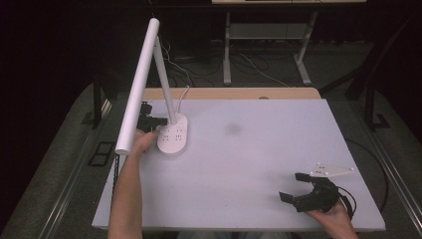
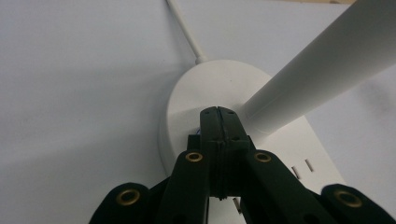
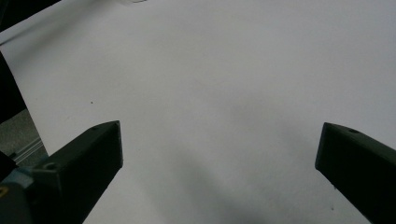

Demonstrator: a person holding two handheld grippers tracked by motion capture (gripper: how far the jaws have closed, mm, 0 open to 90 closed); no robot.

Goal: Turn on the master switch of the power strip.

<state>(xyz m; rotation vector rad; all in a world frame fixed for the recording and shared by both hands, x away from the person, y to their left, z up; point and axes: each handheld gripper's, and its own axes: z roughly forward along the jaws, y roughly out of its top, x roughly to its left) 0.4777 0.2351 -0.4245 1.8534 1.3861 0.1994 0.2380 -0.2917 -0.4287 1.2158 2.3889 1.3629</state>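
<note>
The left tongs (image 2: 218, 114), pressed together, touch the oval base of the white plastic desk lamp (image 1: 173, 134) at the bench's (image 1: 259, 149) left, likely pressing its switch; next, lift away. Right tongs (image 1: 294, 186) rest spread.

Left claw (image 2: 218, 114) is held far forward on an outstretched forearm, jaws pressed together. Right claw (image 1: 294, 186) is kept near, jaws spread wide.

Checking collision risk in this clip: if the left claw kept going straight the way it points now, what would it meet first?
The left claw, jaws shut, points at the lamp base and seems at or on its top already, beside the lamp stem. Whether it touches is unclear.
</note>
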